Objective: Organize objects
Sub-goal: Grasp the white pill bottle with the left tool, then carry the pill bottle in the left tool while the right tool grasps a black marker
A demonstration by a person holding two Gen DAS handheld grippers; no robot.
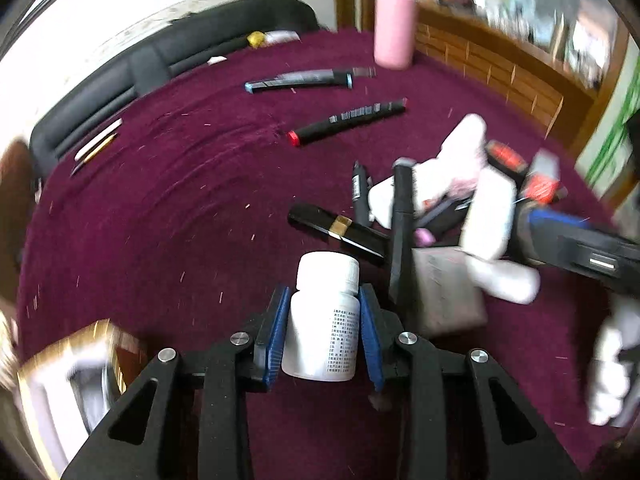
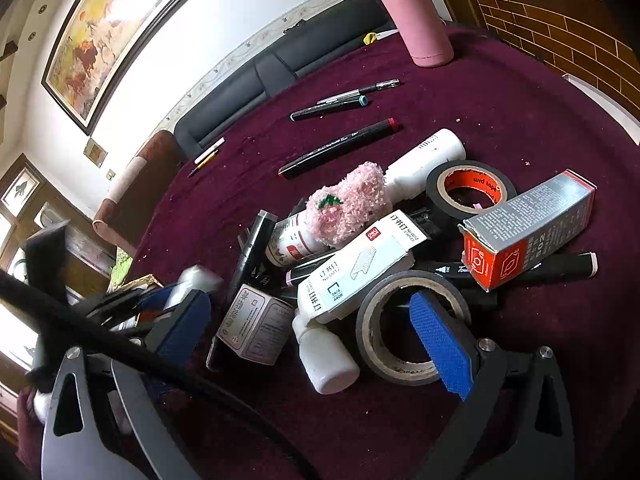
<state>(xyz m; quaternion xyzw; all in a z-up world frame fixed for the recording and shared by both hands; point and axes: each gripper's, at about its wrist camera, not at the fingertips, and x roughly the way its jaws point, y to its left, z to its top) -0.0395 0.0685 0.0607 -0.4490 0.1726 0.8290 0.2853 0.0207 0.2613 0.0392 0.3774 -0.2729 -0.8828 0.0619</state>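
Bottle first: white pill bottle [image 1: 325, 320] sits upright betw. the blue pads of the left gripper [image 1: 325, 330], both pads pressed on its sides, clamped, held above the maroon tablecloth [image 1: 160, 220]. Only the left wrist view shows this clearly; in the right wrist view that gripper is a blurred shape at the lower left.

Right gripper [image 2: 316, 328] has its fingers wide apart, nothing betw. them but the pile. Its right pad [image 2: 440, 344] lies over the nearer black tape roll [image 2: 404, 328]; whether touching, can't tell. Just beside the roll: a small white bottle [image 2: 326, 356] on its side, a white staples box [image 2: 360, 268], a small printed carton [image 2: 256, 324].

Further in, right view only: pink fluffy item [image 2: 352, 204], second tape roll [image 2: 470, 190] w/ orange core, grey-and-orange box [image 2: 528, 228], black markers under the heap. Left view blurs most of this.

Beyond the pile, both views: red-capped marker [image 2: 340, 148], blue-capped pen [image 2: 330, 108], well apart from the heap. Far edge: pink tumbler [image 2: 416, 20] upright. Framed painting [image 2: 116, 36] on the wall, right view only.
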